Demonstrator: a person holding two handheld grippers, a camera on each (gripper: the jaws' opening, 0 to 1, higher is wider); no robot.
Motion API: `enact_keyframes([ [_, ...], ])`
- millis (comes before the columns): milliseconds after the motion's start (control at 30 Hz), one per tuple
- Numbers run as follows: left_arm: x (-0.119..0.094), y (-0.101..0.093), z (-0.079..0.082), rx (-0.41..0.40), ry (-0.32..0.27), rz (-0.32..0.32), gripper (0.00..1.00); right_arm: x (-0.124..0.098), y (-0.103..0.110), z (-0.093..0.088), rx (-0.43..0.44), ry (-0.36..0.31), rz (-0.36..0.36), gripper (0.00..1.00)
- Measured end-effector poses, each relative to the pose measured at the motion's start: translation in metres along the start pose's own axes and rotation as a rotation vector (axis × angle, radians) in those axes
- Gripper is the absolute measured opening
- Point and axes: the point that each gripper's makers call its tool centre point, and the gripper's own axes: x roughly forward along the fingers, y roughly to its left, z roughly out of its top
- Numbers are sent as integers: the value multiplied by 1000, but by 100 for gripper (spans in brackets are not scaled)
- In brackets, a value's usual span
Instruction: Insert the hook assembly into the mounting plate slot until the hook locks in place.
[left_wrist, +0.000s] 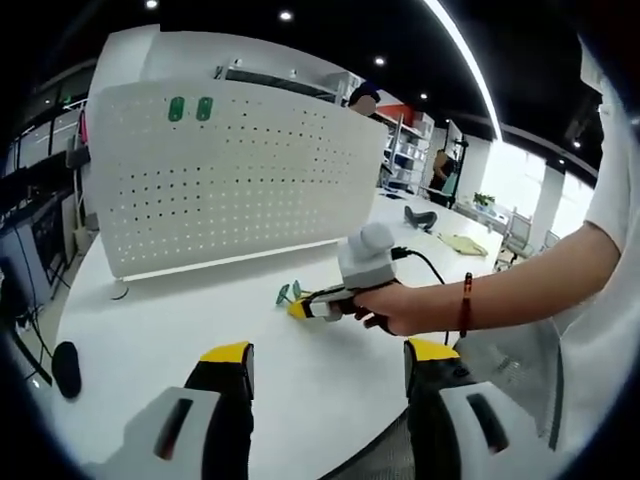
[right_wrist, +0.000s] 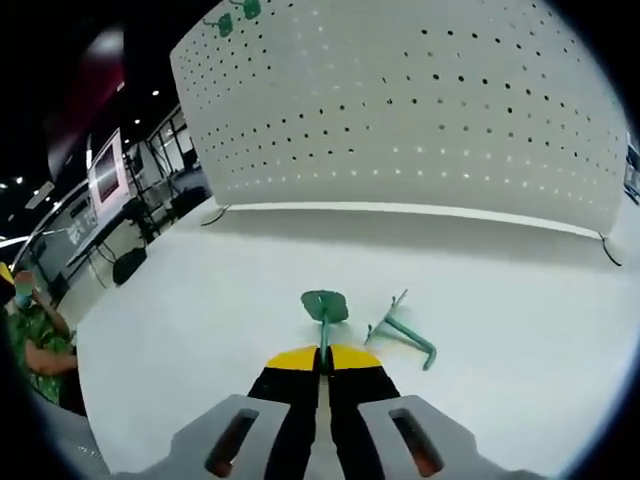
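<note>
A white pegboard plate (left_wrist: 230, 170) stands upright on the white table (left_wrist: 180, 320). Two green hooks (left_wrist: 190, 109) sit in its top left corner. My left gripper (left_wrist: 330, 358) hovers open over the near table edge, nothing between its jaws. Beyond it a hand holds my right gripper (left_wrist: 312, 307), shut on a green hook (left_wrist: 290, 293) low over the table. In the right gripper view, my right gripper (right_wrist: 322, 358) pinches the stem of that hook (right_wrist: 324, 306). A second green hook (right_wrist: 402, 331) lies on the table just to its right. The pegboard (right_wrist: 420, 110) rises behind.
A black object (left_wrist: 66, 368) lies near the table's left edge. A black cable (left_wrist: 428, 265) trails from the right gripper. Small items (left_wrist: 422, 217) and a yellowish sheet (left_wrist: 462, 243) sit far right. People stand in the background, and one person (right_wrist: 35, 340) is at the left.
</note>
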Motion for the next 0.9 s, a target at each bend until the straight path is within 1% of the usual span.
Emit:
enact_keyframes([
  [267,-3,-6,0,-5,-11,16,62,-8,4,6,1,-22,20,1],
  [500,-10,-8,1,-13,-34,35,62,-19,15,15,-10,-47,43,1],
  [667,-12,-9,4,-16,-49,37,61,-31,21,17,-42,-54,59,1],
  [767,-11,-11,6,-11,-57,35,61,-42,25,18,-60,-63,68,1],
  [833,-10,-12,7,-16,-67,29,61,-48,22,18,-79,-63,43,1],
  [900,-7,-13,7,-19,-71,21,61,-54,23,20,-84,-74,48,1],
])
